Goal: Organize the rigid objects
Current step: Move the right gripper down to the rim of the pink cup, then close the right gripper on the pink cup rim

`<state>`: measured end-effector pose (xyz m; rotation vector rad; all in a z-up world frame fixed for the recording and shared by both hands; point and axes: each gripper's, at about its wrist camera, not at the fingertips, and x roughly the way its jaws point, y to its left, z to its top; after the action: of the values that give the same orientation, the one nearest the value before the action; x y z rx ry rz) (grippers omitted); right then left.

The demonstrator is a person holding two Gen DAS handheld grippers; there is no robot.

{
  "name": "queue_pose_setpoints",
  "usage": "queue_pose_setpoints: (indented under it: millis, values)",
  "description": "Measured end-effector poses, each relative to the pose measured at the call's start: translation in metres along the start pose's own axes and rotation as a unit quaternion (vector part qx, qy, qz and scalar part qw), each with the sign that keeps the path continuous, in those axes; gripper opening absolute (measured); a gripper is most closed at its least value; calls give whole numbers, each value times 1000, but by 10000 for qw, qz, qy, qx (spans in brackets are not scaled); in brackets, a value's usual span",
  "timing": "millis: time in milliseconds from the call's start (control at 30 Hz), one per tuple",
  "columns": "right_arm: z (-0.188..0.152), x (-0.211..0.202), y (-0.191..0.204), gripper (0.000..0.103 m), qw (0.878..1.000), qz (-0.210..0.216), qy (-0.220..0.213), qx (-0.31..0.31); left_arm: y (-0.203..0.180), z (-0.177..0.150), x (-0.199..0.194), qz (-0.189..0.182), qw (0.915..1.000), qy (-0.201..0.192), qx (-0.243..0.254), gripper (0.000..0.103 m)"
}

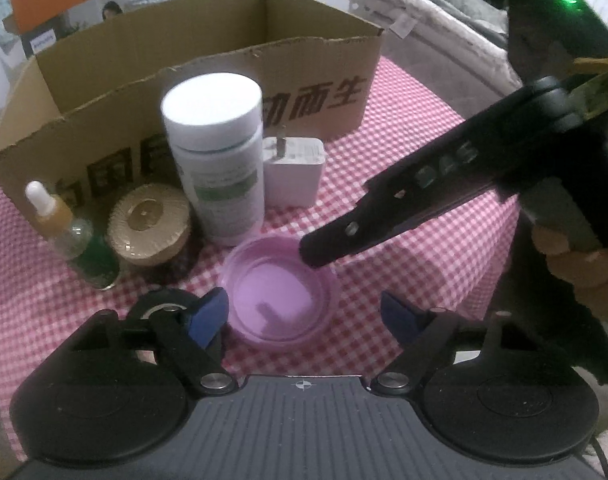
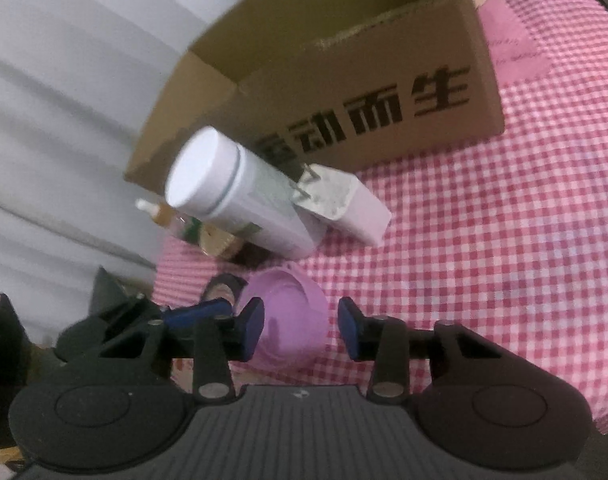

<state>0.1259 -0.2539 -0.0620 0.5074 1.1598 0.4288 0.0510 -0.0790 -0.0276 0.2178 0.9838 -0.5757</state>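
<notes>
On the cardboard box (image 2: 383,80), black print reads "动而生"

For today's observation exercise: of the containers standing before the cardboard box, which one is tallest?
The white-capped bottle with the green-and-white label. It rises well above the dropper bottle, the gold-lidded jar and the shallow pink dish.

table: pink-white checked cloth (image 1: 403,200)
behind: grey sofa (image 1: 455,12), folded blankets
left: white curtain (image 2: 64,100)
</notes>
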Motion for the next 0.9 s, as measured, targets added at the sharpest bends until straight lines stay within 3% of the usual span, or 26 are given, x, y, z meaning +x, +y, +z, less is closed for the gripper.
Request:
queue_pose_setpoints:
  millis: [200,433,900]
  values:
    - [-1,17,1,23,9989,-211,330,-246,-4,0,6,-74,9999,79,102,84]
    - [0,25,2,13,9984,-256,327,-395,-10,2,12,-173,9997,55,145,83]
    - [0,14,-6,11,9985,-379,210,-347,-18,8,23,-278,9991,-69,310,83]
